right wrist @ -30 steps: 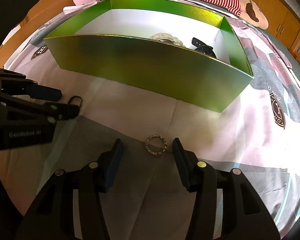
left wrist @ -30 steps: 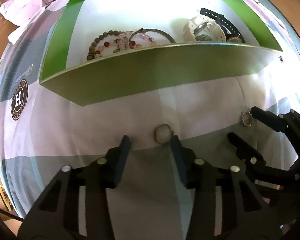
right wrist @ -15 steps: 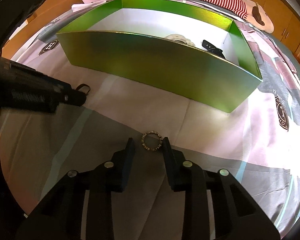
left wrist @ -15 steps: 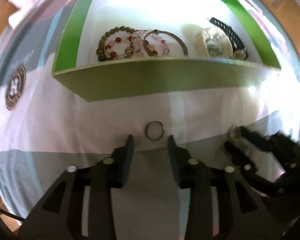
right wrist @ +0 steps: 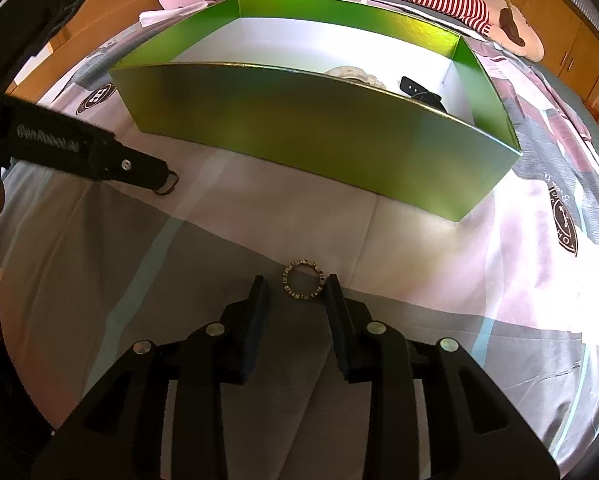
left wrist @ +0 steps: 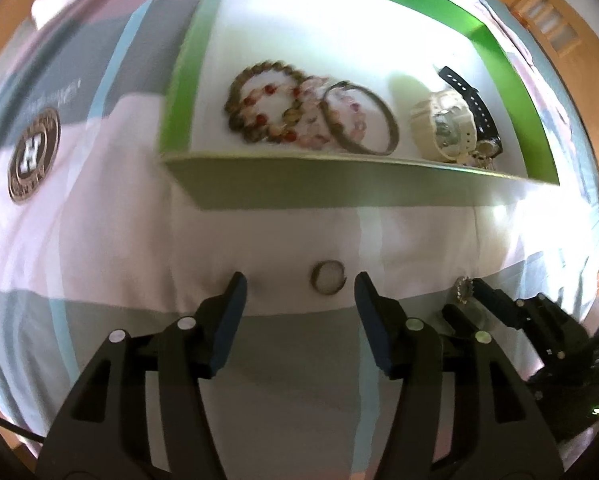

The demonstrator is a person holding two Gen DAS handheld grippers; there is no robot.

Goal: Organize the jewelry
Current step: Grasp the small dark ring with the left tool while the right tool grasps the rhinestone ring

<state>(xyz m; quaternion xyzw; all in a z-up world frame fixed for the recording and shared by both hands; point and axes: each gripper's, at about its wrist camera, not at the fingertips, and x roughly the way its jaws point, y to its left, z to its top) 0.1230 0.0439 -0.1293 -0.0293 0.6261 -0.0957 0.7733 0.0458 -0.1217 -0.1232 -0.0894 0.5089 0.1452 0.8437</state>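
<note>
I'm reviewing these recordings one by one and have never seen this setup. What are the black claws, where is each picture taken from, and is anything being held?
There is no robot arm: a person holds one two-finger gripper in each hand, and each carries a fisheye camera looking forward along its fingers. One picture is from the left gripper, the other from the right gripper; each also shows in the other's view.

They work over a patterned bedsheet with a green box on it. The box holds beaded bracelets, a metal bangle, a cream watch and a black watch.

Two rings lie on the sheet: a plain ring between the open left fingers and a studded ring at the right fingertips. Nothing looks gripped yet.
</note>
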